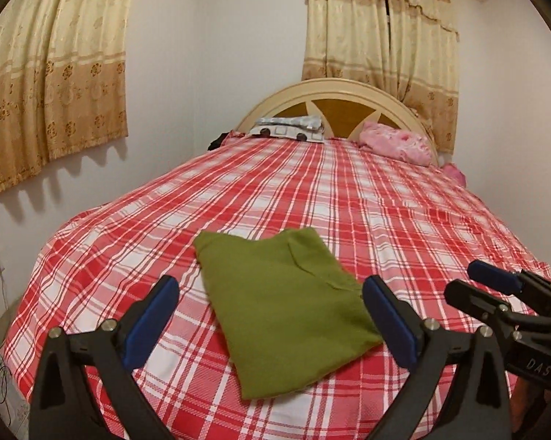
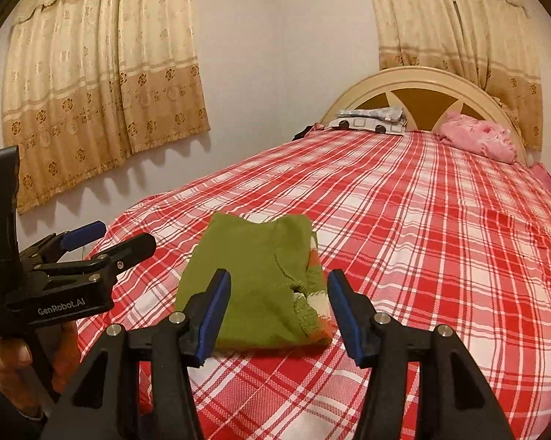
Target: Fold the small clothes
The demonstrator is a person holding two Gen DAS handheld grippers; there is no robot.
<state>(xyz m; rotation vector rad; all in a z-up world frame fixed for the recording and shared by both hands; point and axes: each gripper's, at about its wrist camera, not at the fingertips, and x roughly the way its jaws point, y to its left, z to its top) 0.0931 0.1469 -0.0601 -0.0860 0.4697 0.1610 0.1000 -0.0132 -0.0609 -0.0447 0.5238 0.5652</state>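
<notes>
Warm, yellowish indoor light fills both views, fairly dim. The curtains [image 1: 55,84] cast scalloped shadows on the wall [image 1: 217,55] below them. Fisheye bending curves the bed [image 2: 440,227] and darkens every corner; detail looks soft throughout.

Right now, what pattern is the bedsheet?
Red-and-white plaid bedsheet, clearest in the left wrist view.

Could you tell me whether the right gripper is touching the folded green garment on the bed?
Apart. In the right wrist view, the right gripper hangs open above the green garment, nothing between its fingers.
</notes>
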